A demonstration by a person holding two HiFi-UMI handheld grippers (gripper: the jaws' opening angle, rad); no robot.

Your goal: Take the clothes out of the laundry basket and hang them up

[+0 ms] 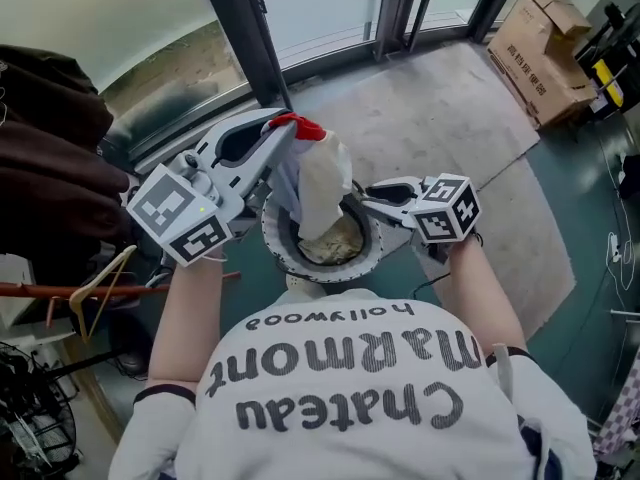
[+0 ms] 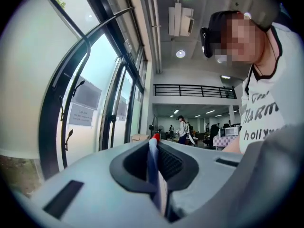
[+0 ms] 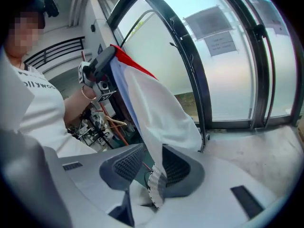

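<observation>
A white garment with a red edge and a blue lining hangs from my left gripper down into the round white laundry basket. In the left gripper view the left gripper is shut on the garment, whose red edge sticks out at the tips. My right gripper is at the garment's lower part, just above the basket. In the right gripper view the right gripper has parted jaws; the garment hangs between them against the right pad, clear of the left pad. More clothes lie in the basket.
A wooden hanger hangs on a reddish rail at the left, under dark hung clothes. A dark window post stands behind the basket. A grey rug and a cardboard box lie at the far right.
</observation>
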